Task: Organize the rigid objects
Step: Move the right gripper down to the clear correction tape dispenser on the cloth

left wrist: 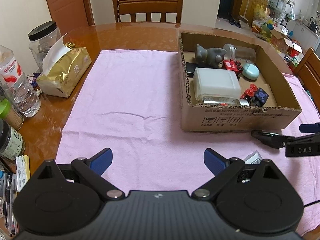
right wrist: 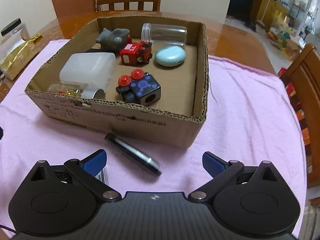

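Note:
A cardboard box stands on the pink towel. It holds a grey toy figure, a clear jar, a red toy train, a mint case, a white plastic box, a black cube with red knobs and a small capped bottle. A slim black object lies on the towel before the box, its near end between the spread fingers of my right gripper, untouched. A white packet lies under its left finger. My left gripper hangs open over bare towel.
A gold tissue pack, a water bottle and jars crowd the table's left edge. Wooden chairs stand behind and to the right. One blue-padded finger of the right gripper shows at the left wrist view's right edge.

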Demonstrator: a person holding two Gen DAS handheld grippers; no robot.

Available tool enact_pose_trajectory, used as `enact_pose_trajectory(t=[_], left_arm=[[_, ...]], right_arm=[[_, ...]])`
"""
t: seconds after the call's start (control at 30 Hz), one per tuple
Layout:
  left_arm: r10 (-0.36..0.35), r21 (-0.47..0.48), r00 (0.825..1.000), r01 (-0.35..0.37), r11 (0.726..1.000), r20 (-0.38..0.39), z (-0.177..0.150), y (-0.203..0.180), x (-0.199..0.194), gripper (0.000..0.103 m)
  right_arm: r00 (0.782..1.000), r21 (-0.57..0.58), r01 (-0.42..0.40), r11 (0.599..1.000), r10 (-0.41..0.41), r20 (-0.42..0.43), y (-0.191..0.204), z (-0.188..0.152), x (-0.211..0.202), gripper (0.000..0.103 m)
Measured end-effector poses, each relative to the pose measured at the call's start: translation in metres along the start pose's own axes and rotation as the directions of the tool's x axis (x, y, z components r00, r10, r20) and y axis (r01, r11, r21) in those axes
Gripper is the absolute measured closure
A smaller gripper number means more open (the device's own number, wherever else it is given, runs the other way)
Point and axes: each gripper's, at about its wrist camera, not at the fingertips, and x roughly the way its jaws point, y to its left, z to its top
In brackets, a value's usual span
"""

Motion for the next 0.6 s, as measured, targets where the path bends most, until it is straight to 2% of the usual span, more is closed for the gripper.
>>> enact_pose_trajectory(t=[0.27, 0.33, 0.5, 0.6], left_arm=[[-0.004, -0.001, 1.000, 0.004, 1.000, -0.007, 0.001, 0.009, 0.004, 0.006], [-0.005, 0.008, 1.000, 0.005, 1.000, -0.012, 0.001, 0.008, 0.006, 0.006], [-0.023, 0.026, 1.000, 0.024, 0.999, -0.016, 0.003, 0.006, 0.010, 0.006], [-0.029, 0.033, 0.999, 0.030, 0.999, -0.014, 0.005, 0.005, 0.011, 0.006]], right_arm=[[0.995, 0.175, 0.085, 0.981, -0.091, 0.026, -0.035, 0.002, -0.003, 0.000], [0.994, 0.202, 0.103, 0.974, -0.105, -0.002, -0.042, 0.003, 0.002, 0.000], [0.995, 0.185, 0.094, 0.978, -0.086, -0.051, -0.037, -0.005, 0.010, 0.000], [0.996, 0.164, 0.084, 0.983, -0.077, -0.053, -0.027, -0.010, 0.007, 0.000]])
